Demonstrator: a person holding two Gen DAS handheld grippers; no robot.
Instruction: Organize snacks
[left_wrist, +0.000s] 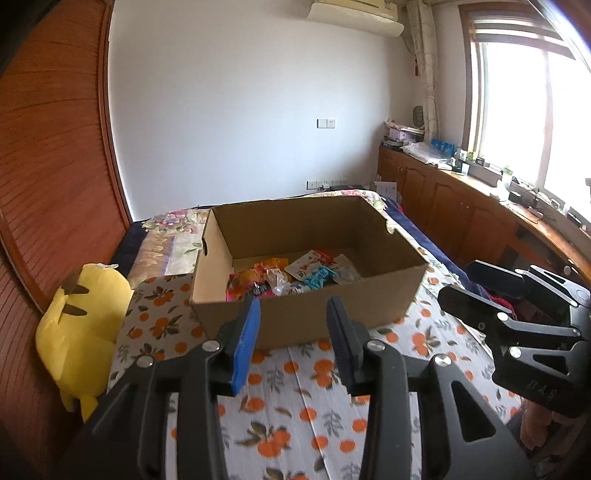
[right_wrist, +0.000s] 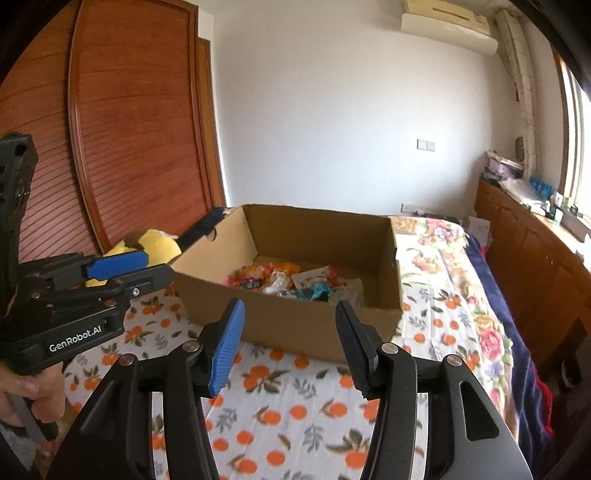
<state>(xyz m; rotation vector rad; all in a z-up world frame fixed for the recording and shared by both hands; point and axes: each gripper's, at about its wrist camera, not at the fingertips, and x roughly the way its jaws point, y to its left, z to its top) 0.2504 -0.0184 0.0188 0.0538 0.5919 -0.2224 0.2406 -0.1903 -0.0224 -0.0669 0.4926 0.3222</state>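
- Snacks lie in a loose heap on the floor of an open cardboard box, toward its near wall; the far half of the box floor is bare.
- Box sits on a bed with an orange-fruit print sheet, its long side running across my view, ahead of and just below both sets of jaws.
- My left gripper has its jaws parted, nothing between them; its tips point at the box's near wall.
- My right gripper also has its jaws apart and holds nothing; it aims at the same near wall.
- Both seem about equally near; to reach the snacks, I judge I must go forward over the near rim, then down.
- Readable writing: "GenRobot.AI" on the left gripper's body, seen from the right wrist. Packet print is too small to read.
- Yellow plush toy lies left of the box.
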